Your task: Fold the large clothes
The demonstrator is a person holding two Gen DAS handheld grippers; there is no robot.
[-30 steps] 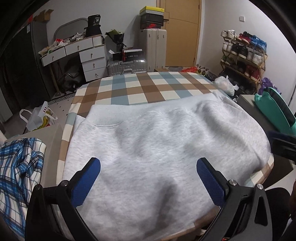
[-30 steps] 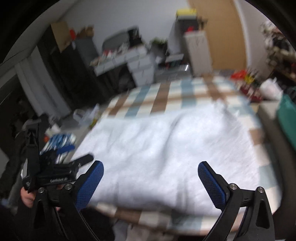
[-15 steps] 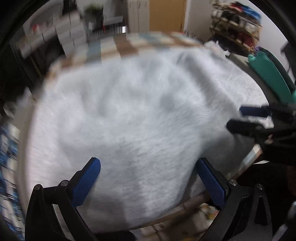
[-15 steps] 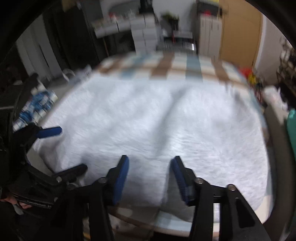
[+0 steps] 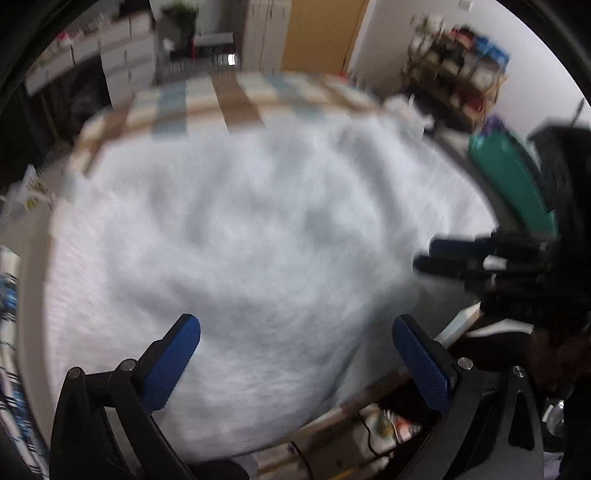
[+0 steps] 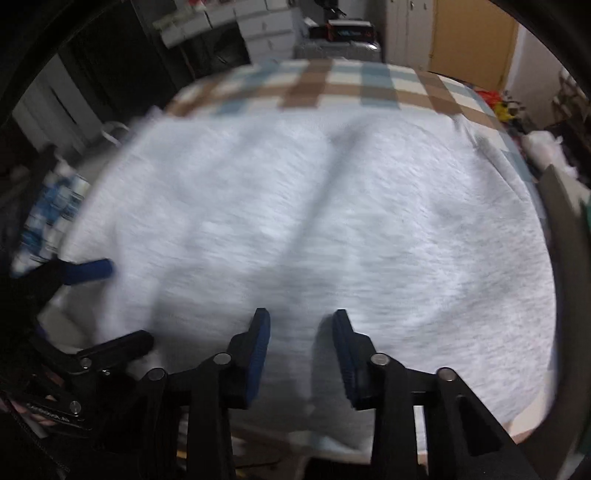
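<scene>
A large light grey sweatshirt [image 5: 258, 229] lies spread over a table with a blue, brown and cream checked cloth [image 5: 236, 99]; it also shows in the right wrist view [image 6: 332, 221]. My left gripper [image 5: 295, 354] is wide open above the garment's near edge, holding nothing. My right gripper [image 6: 301, 332] is partly closed, its jaws a narrow gap apart over the near hem, with no cloth visibly between them. Each gripper shows in the other's view: the right gripper [image 5: 480, 258] at the right edge and the left gripper [image 6: 88, 269] at the left edge. Both views are motion-blurred.
A blue plaid garment [image 6: 48, 214] lies at the left of the table. A teal object [image 5: 513, 184] stands at the right. White drawers [image 6: 266, 26], a shoe rack [image 5: 461, 62] and a wooden door [image 5: 321, 33] stand beyond the table.
Both grippers have come down and closer to the sweatshirt's near edge. My right gripper has narrowed from wide open to a small gap. My left gripper stays wide open.
</scene>
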